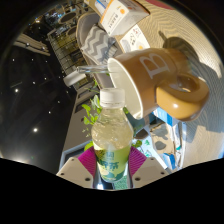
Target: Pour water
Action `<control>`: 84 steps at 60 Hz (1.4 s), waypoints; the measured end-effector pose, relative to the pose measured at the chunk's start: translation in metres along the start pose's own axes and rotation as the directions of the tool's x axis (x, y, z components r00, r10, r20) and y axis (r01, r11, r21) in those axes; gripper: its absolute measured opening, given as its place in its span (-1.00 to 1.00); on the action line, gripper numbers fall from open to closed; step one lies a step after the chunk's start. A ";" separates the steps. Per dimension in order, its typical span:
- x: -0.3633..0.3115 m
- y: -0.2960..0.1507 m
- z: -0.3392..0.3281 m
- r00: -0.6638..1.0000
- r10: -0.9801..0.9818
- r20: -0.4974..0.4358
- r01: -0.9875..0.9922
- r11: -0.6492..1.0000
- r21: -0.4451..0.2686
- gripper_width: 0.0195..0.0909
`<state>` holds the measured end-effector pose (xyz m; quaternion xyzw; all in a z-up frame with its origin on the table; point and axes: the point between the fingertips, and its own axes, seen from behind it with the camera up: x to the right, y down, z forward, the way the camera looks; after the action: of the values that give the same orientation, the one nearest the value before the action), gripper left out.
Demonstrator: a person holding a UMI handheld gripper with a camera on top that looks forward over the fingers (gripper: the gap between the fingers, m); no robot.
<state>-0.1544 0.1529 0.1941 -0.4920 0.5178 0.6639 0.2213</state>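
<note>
My gripper (112, 168) is shut on a small plastic bottle (111, 140) with a green label and a pale cap. Both pink pads (88, 160) press against its sides. The whole scene appears rolled over, so the bottle is tilted with its neck pointing toward a large beige mug (155, 80). The mug has an orange-brown handle, and its open rim sits just beyond the bottle's cap, close to it. I cannot tell whether the cap is on tight or whether any liquid flows.
A dark speckled countertop (35, 90) fills the space left of the bottle. Beyond the mug stand a box with a zigzag pattern (98, 38) and a white carton (122, 15). A leafy green item (92, 110) lies beside the bottle's shoulder.
</note>
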 end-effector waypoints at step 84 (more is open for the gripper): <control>0.003 -0.273 -0.201 -0.345 -0.758 -0.553 0.926 -0.180 -0.331 -0.46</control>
<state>0.1491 0.0707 0.0675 -0.8464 0.0741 -0.0224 0.5268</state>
